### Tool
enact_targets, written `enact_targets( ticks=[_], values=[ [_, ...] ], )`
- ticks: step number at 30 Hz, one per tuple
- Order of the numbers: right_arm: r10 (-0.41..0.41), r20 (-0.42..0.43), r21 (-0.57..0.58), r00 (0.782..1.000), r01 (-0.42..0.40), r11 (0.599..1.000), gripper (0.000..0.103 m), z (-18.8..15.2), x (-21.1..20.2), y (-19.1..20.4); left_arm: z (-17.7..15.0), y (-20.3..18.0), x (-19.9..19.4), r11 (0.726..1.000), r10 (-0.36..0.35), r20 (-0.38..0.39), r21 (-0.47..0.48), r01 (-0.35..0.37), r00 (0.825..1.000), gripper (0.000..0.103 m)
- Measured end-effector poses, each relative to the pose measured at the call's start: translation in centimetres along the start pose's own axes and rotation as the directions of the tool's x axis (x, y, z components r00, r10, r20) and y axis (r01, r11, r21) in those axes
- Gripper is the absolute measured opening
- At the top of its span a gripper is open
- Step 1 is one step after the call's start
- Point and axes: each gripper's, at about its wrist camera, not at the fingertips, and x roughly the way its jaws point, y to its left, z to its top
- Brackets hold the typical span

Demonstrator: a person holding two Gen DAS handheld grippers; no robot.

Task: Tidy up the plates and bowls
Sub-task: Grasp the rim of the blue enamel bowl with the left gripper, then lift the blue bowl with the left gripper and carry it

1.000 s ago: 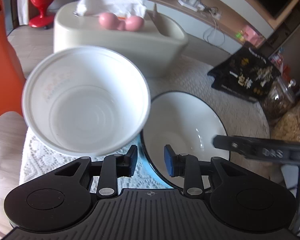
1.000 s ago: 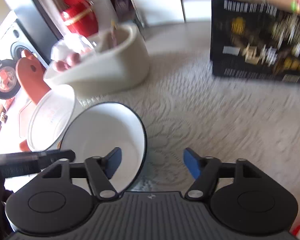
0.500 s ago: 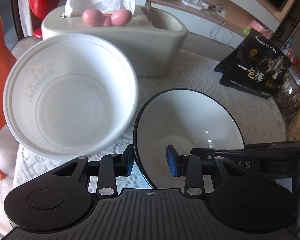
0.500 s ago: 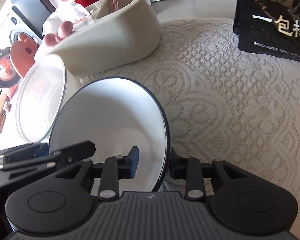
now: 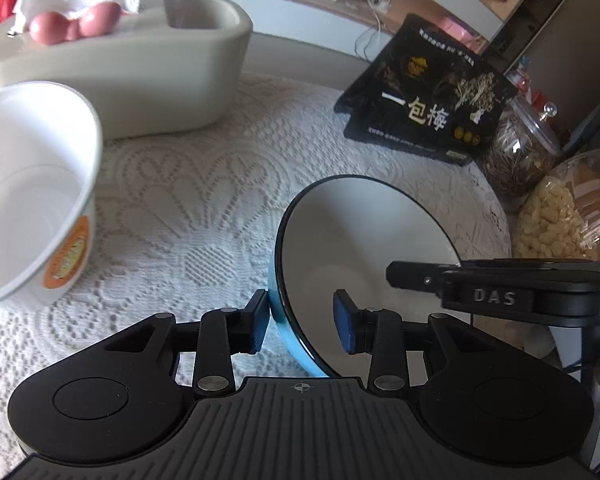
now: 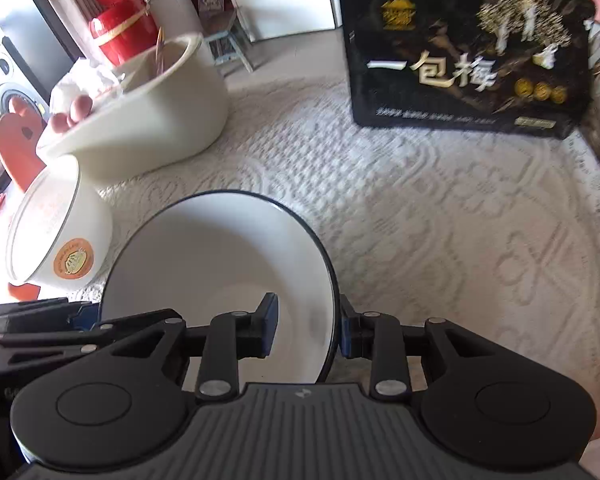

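Nearest to us, the blue-bottomed bowl (image 6: 220, 276) sat tilted, its rim caught from both sides. Our right gripper (image 6: 308, 330) was clamped across the right rim, one pad inside on the white glaze, the other outside against the wall. Our left gripper (image 5: 302, 322) straddled the opposite rim: its outer pad touched the blue underside, while the inner pad (image 5: 345, 328) stood clear of the glaze, so we noted those jaws as apart, not gripping. From the left wrist view the right gripper's finger showed reaching over the bowl's far edge.

Just beyond, to the left, the white paper bowl (image 6: 56, 240) with the orange sticker lay tipped on the lace tablecloth (image 6: 440, 220), apart from the held bowl. Nothing was stacked yet, and we saw no plates. We judged the task barely started: one bowl in hand, the other still to be nested or set beside it.

Both hands pitched steeply downward, side by side over the table's near edge.

Farther back stood the cream tissue holder (image 5: 140, 68), then the black snack bag (image 6: 468, 52) and a glass jar (image 5: 520, 148) at the right.
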Motion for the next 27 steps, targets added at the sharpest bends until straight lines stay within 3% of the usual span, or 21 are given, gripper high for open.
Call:
enact_targets(
  ticks=[9, 16, 21, 27],
  values=[
    [0.088, -0.021, 0.086, 0.996, -0.086, 0.993, 0.030, -0.8, 1.0, -2.3, 1.5, -1.1, 3.6, 0.999, 0.046, -0.044, 0.004, -0.046, 0.998, 0.037],
    [0.108, -0.048, 0.110, 0.993, -0.102, 0.989, 0.030, -0.2, 2.8, -2.4, 2.2, 0.7, 4.5, 0.995, -0.036, -0.075, -0.094, 0.029, 0.997, 0.036],
    [0.099, -0.042, 0.100, 0.994, -0.094, 0.991, 0.030, -0.2, 2.4, -3.1, 1.9, -1.1, 4.3, 0.995, -0.065, -0.122, -0.083, 0.055, 0.990, 0.044],
    [0.058, -0.016, 0.117, 0.998, -0.055, 0.992, 0.030, -0.8, 0.6, -6.2, 1.4, -3.8, 5.7, 0.993, -0.105, -0.166, -0.062, 0.096, 0.980, 0.041]
  ],
)
